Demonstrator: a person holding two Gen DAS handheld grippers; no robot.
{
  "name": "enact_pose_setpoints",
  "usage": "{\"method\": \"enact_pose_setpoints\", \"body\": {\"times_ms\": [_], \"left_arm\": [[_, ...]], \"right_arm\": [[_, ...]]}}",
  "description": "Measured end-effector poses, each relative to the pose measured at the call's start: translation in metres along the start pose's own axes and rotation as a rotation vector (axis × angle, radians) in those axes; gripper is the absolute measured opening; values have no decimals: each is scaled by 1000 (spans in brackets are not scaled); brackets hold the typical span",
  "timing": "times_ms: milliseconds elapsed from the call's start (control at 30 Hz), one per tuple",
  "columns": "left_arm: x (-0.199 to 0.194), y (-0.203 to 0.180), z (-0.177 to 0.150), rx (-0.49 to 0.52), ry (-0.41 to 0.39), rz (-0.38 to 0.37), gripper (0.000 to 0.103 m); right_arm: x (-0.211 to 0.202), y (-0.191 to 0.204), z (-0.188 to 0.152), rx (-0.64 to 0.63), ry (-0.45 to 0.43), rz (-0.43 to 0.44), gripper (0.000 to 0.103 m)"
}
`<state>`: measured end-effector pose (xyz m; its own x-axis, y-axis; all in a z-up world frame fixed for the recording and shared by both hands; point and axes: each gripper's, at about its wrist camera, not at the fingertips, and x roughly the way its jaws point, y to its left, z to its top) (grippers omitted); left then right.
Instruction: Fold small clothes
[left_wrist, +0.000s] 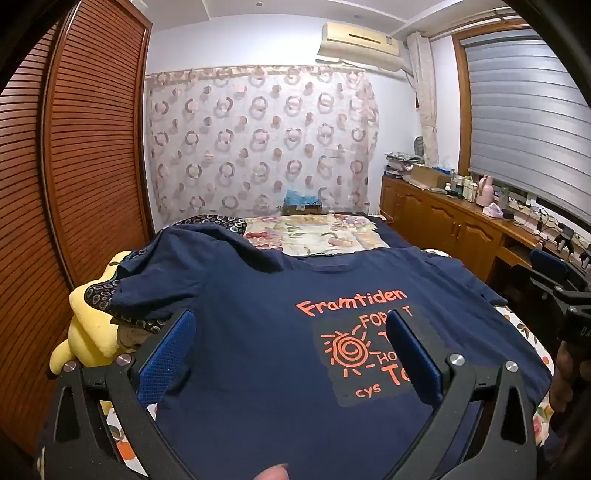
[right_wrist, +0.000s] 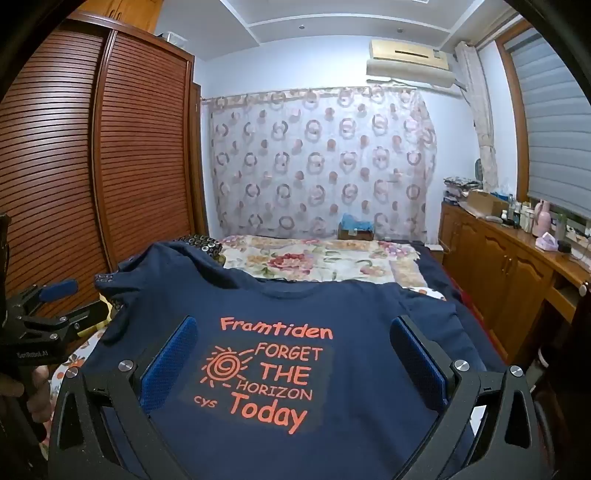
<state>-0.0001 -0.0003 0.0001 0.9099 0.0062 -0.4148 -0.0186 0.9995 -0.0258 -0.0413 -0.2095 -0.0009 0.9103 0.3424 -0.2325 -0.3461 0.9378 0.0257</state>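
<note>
Left wrist view, one navy shirt (left_wrist: 258, 332) spread flat on the bed (left_wrist: 314, 236), left gripper (left_wrist: 295, 350) held wide open above it, nothing pinched, right gripper (right_wrist: 295, 354) likewise spread, one box (left_wrist: 428, 175) seen on the cabinet (left_wrist: 443, 218).

Both wrist cameras look forward, close over the same navy T-shirt (left_wrist: 258, 369).

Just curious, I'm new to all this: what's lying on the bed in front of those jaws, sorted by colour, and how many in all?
Navy: 1, T-shirt with orange print
Yellow: 1, plush toy
Floral: 1, quilt
Total: 3
</note>
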Motion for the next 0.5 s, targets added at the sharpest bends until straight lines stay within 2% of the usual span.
{"method": "enact_pose_setpoints", "body": {"times_ms": [67, 500], "left_arm": [[0, 0, 0, 3, 7, 1, 103], [0, 0, 0, 6, 7, 3, 103]], "right_arm": [[0, -1, 0, 17, -22, 1, 103], [-3, 1, 1, 25, 2, -7, 103]]}}
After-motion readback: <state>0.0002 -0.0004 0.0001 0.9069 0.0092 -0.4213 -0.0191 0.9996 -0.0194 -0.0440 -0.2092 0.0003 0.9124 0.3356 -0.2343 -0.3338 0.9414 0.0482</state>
